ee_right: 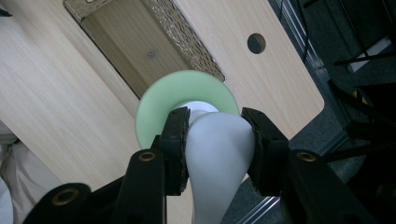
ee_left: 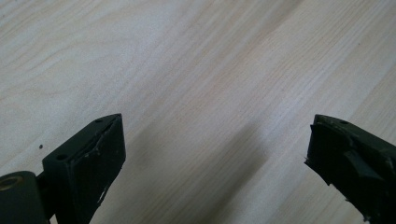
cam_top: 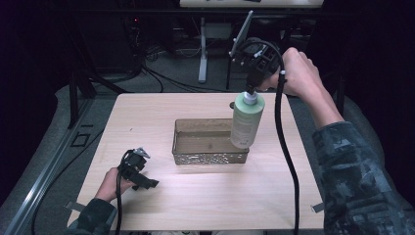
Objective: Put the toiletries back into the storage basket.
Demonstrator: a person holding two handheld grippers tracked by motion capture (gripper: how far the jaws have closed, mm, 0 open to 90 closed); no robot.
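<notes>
A pale green pump bottle (cam_top: pixel 247 121) hangs upright in the air over the right end of a perforated metal tray (cam_top: pixel 182 157). My right gripper (cam_top: pixel 250 89) points down and is shut on the bottle's white pump head (ee_right: pixel 215 149); both pads press on it, and the green shoulder (ee_right: pixel 161 95) of the bottle (ee_right: pixel 154 105) shows below the jaws. The tray (ee_right: pixel 187 42) lies beneath, and I see nothing inside it. My left gripper (cam_top: pixel 142 178) rests low over the table's near left part, held by a hand. Its jaws stand wide apart over bare wood (ee_left: pixel 205 88), with nothing between them (ee_left: pixel 217 142).
The light wooden table (cam_top: pixel 205 205) has a round hole (ee_right: pixel 256 43) near its far right edge. A black cable (cam_top: pixel 284 147) trails from the right gripper across the table's right side. Stands and cables sit on the dark floor beyond the table.
</notes>
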